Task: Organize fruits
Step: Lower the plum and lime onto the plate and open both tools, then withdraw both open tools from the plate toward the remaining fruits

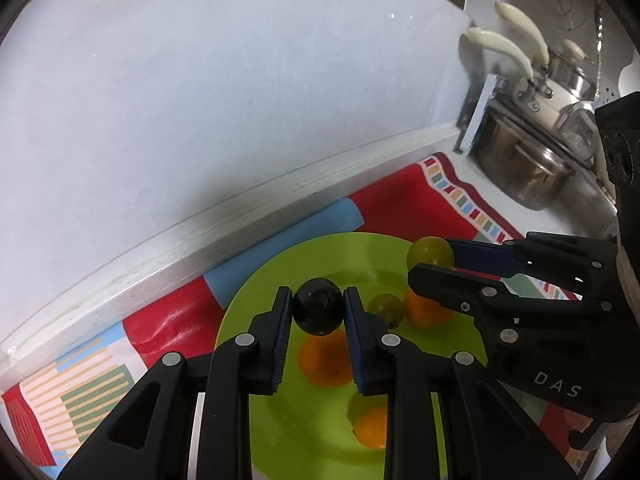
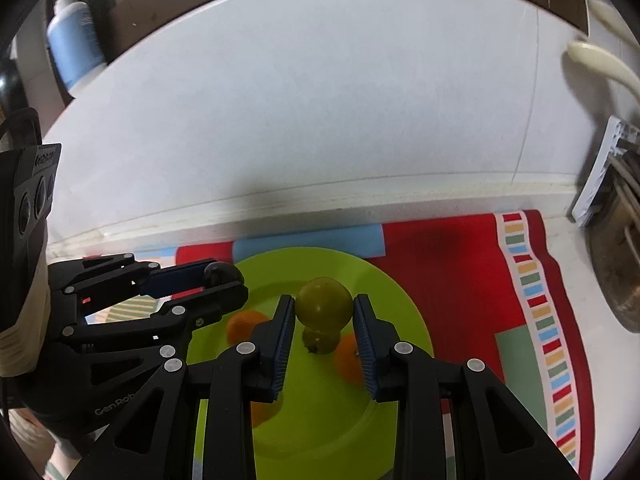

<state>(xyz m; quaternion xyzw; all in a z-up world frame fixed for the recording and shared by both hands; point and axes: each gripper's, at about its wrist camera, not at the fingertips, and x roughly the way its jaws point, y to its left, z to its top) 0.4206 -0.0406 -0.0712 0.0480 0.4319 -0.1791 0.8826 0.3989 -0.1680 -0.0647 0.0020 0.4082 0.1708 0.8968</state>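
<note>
1. The left gripper [image 1: 317, 312] grasps a round, glossy black fruit [image 1: 317, 311] above the lime-green round plastic plate [image 1: 280, 276].
2. The right gripper [image 2: 324, 310] clenches a round yellow-green fruit [image 2: 323, 305] over the plate's centre.
3. Three small oranges [image 1: 325, 360] lie around 6 o'clock.

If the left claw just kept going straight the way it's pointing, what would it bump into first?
Probably the green plate: the left gripper, shut on a dark fruit, points down over it. The white wall lies beyond. Depth is hard to judge.

Left gripper [image 1: 318, 312] clamped on a dark fruit [image 1: 318, 311]; right gripper [image 2: 324, 312] clamped on a green fruit [image 2: 324, 305]; both raised, side by side.
</note>
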